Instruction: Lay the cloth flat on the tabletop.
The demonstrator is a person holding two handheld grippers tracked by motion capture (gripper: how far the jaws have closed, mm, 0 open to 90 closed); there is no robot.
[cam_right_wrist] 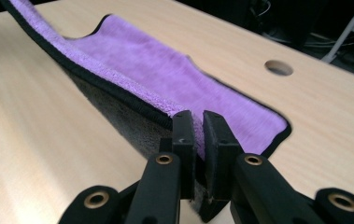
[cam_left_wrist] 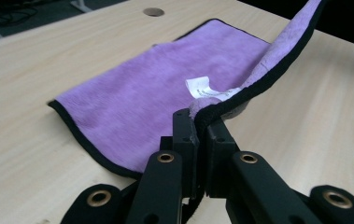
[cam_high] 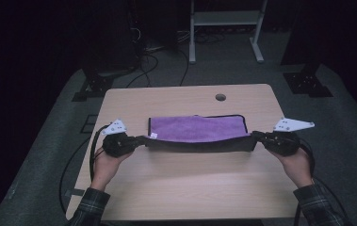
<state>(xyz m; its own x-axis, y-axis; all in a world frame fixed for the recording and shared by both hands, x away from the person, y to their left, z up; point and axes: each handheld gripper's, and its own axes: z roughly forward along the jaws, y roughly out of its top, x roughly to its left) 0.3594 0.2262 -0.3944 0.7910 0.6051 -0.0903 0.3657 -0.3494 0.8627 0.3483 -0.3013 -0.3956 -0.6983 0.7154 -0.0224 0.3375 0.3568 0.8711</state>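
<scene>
**A:** Where is your cloth right now?

**B:** Your purple cloth (cam_high: 197, 128) lies near the middle of the table (cam_high: 185, 183), on your side of the round hole (cam_high: 220, 97) in the tabletop. The half of it nearer the hole rests flat on the wood. The edge nearer you is lifted off the surface and stretched in a line between your two grippers, so its dark grey underside faces you in the high view.

**A:** What is my left gripper doing?

**B:** Your left gripper (cam_high: 141, 140) is clamped on the cloth's near corner, on the side away from the hole's side of the table. In the left gripper view the jaws are pressed together on the black-trimmed hem (cam_left_wrist: 240, 95), and the white label (cam_left_wrist: 201, 87) stands up just beyond them. From that pinch the hem rises and runs away toward your other hand.

**A:** And my right gripper?

**B:** Your right gripper (cam_high: 256, 137) is closed on the opposite near corner. In the right gripper view the jaws grip the fabric (cam_right_wrist: 165, 77) between them, with purple pile on one side and grey backing (cam_right_wrist: 118, 119) hanging below. The hole (cam_right_wrist: 278, 67) sits beyond the cloth's far edge there.

**A:** Are the grippers close to each other?

**B:** No, they are well apart, one at each end of the cloth.
</scene>
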